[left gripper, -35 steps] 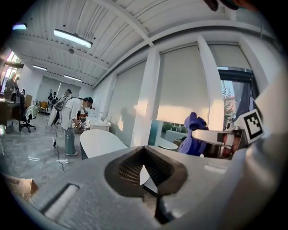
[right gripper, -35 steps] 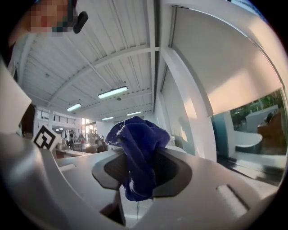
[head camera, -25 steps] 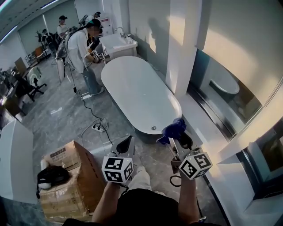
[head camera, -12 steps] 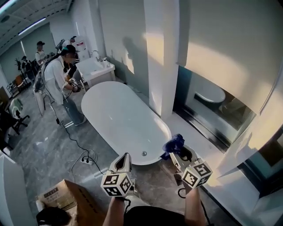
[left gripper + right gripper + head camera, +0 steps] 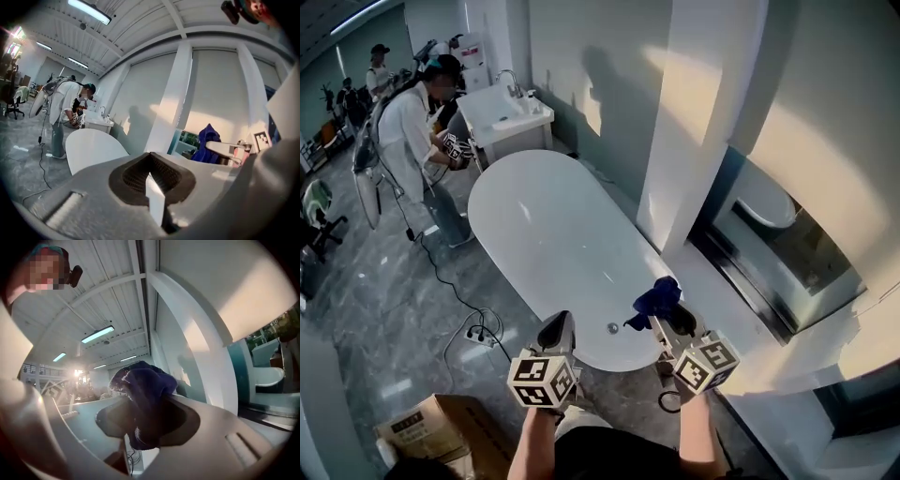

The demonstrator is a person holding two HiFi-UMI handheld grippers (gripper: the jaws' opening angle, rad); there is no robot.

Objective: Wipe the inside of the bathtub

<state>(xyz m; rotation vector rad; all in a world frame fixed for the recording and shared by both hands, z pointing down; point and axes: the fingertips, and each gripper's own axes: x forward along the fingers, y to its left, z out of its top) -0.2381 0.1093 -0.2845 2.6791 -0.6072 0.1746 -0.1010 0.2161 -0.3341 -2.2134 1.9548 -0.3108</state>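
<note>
Centrally, the right gripper (image 5: 664, 321) clamps a crumpled dark-blue cloth (image 5: 654, 298); the white oval bathtub (image 5: 553, 234) lies just ahead of both grippers. Alongside, the left gripper (image 5: 558, 330) is closed, holding nothing.

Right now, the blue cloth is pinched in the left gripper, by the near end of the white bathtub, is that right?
Not quite. The blue cloth is pinched in the right gripper, as the right gripper view shows; the left gripper is shut on nothing. It is by the near end of the white bathtub.
</note>
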